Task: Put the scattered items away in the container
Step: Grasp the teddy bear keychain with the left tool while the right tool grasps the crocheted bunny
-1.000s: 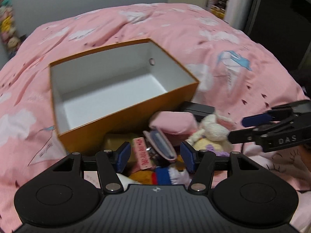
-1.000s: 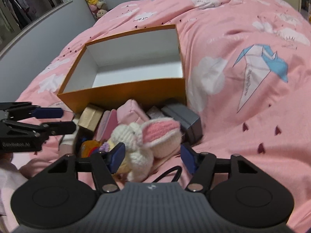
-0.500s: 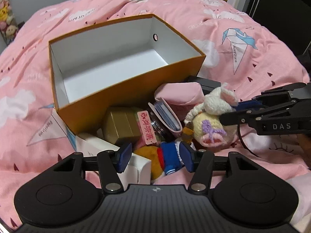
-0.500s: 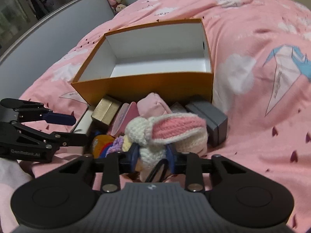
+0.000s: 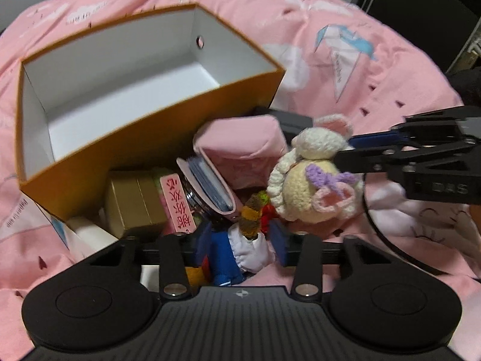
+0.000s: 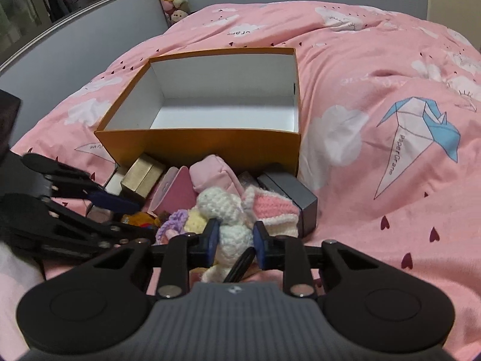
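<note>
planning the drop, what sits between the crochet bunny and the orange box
In the right wrist view a pink pouch lies between the crochet bunny and the orange box, with a grey case beside it.

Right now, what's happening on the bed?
A person works two handheld grippers over a pile of small items beside an empty orange box. The right gripper is clamped on a crocheted bunny. The left gripper has just been closing around a blue-and-white plush toy. Nothing is boxed yet.
</note>
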### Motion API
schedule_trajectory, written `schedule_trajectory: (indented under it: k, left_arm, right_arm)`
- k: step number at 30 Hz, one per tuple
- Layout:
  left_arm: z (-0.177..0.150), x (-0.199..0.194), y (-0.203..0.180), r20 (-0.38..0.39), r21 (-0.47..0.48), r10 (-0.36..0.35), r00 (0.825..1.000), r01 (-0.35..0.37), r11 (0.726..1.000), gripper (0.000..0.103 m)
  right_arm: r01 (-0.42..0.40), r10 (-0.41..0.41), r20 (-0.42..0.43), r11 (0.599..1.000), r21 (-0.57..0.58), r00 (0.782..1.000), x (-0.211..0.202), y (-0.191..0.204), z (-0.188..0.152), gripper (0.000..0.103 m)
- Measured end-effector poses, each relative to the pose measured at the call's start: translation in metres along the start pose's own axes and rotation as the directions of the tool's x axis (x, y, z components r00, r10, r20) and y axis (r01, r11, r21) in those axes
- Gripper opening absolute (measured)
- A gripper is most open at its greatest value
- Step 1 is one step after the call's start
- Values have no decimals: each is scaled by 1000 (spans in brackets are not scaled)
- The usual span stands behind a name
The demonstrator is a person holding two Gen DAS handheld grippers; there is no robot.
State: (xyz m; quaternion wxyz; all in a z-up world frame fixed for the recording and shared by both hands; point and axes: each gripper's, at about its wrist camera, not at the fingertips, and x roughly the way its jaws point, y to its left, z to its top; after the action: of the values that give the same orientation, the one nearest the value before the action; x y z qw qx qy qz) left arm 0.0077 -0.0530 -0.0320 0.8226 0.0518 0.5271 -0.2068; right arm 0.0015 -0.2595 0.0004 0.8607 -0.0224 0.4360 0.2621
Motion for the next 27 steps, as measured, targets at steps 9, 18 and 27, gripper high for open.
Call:
schedule_trajectory:
  k: [9,18,27]
  left_arm:
    - [0,9,0,5,-29,-34,999,34,999,11]
    - [3,-50,13,148,-70,-31,989,41,997,9]
    - [35,-113,25,372,-77,42,927,-14,997,8]
  right_arm:
    - [-4,4,10,1000,-3,1000,2,3,0,27]
    - [-50,53,96,998,-39,994,-27,9,21,22]
    - [-74,114,233,982,-173,966,-44,35,62,6]
